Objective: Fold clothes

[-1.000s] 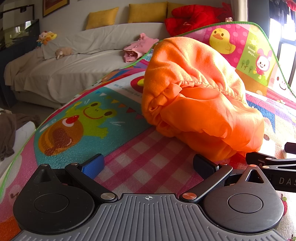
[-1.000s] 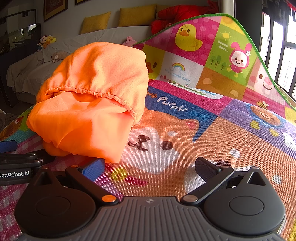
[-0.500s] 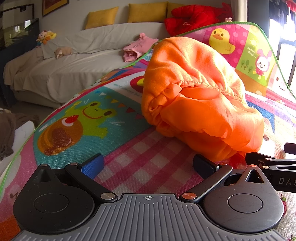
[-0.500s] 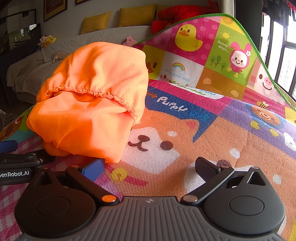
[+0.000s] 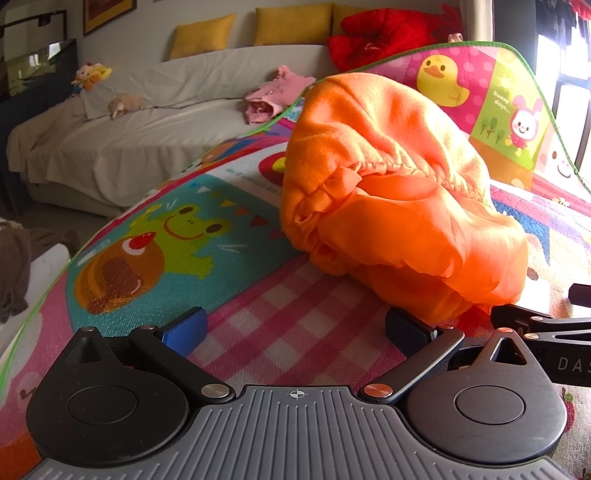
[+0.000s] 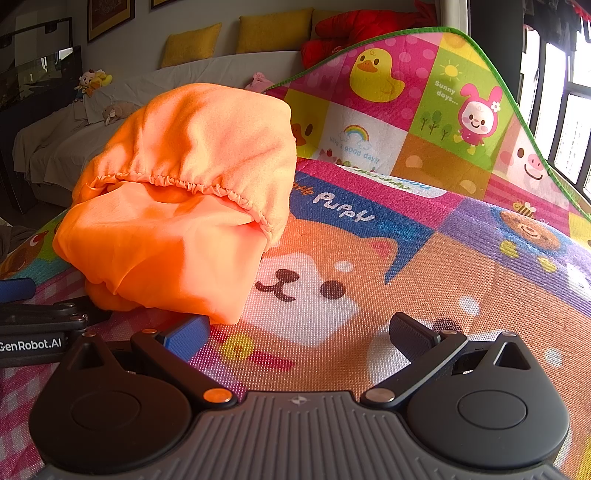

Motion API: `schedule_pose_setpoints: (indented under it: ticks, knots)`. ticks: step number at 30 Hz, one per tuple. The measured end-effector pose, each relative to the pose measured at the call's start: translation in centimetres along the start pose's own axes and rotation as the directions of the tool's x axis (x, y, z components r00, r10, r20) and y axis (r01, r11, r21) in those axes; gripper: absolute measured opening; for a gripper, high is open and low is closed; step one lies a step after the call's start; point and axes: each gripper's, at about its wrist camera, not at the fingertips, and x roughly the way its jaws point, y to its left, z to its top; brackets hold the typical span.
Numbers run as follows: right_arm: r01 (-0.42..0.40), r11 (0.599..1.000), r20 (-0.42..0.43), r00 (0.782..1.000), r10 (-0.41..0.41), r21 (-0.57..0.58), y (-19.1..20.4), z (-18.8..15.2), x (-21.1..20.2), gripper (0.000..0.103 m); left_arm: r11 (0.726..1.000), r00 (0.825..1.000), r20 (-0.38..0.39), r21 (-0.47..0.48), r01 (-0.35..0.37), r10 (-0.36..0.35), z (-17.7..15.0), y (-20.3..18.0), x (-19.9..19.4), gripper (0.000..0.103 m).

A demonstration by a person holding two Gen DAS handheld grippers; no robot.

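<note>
Orange garment (image 5: 399, 206) bunched on mat (image 6: 424, 295)
Both grippers, left (image 5: 295, 325) and right (image 6: 299, 332), spread empty; garment lies between them, just ahead.

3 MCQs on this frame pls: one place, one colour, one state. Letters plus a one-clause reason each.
1. Where does the orange garment lie?
A. on the sofa
B. on the play mat
C. in a basket

2. What colour are the cushions along the sofa back?
A. yellow
B. blue
C. white

3. How do the jaws of the left gripper stand?
A. shut on the garment
B. shut on nothing
C. open, holding nothing

Key: 1 B, the bundle rests on the cartoon-printed mat. 2 A, both show mustard yellow. 3 C, bare checked mat shows between the spread fingers; the right gripper is likewise open.
</note>
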Motion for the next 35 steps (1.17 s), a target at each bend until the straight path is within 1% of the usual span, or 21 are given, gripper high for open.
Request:
schedule_pose_setpoints:
  ticks: [6, 8, 9, 13, 20, 35]
  knots:
    - [-0.002, 1.0, 0.0, 1.0, 0.002, 0.003, 0.05, 0.02, -0.05, 0.103, 0.999, 0.998, -0.045, 0.008, 0.041, -0.04, 0.75, 0.48, 0.18, 0.103]
    - [-0.002, 1.0, 0.0, 1.0, 0.002, 0.002, 0.1, 0.0, -0.05, 0.103, 0.999, 0.998, -0.054, 0.021, 0.04, -0.039, 0.74, 0.33, 0.17, 0.103]
    - [-0.002, 1.0, 0.0, 1.0, 0.002, 0.003, 0.1, -0.01, -0.04, 0.103, 0.999, 0.998, -0.053, 0.031, 0.033, -0.031, 0.7, 0.14, 0.19, 0.103]
    - [-0.001, 1.0, 0.0, 1.0, 0.001, 0.002, 0.07, 0.01, -0.03, 0.103, 1.0, 0.999, -0.039, 0.012, 0.016, -0.015, 0.46, 0.02, 0.18, 0.103]
    - [-0.001, 1.0, 0.0, 1.0, 0.001, 0.001, 0.05, -0.01, -0.04, 0.103, 1.0, 0.999, -0.032, 0.008, -0.001, 0.002, 0.31, -0.08, -0.06, 0.103]
    - [-0.001, 1.0, 0.0, 1.0, 0.001, 0.001, 0.07, -0.03, -0.05, 0.103, 1.0, 1.0, -0.029, -0.001, 0.006, -0.006, 0.25, 0.17, -0.15, 0.103]
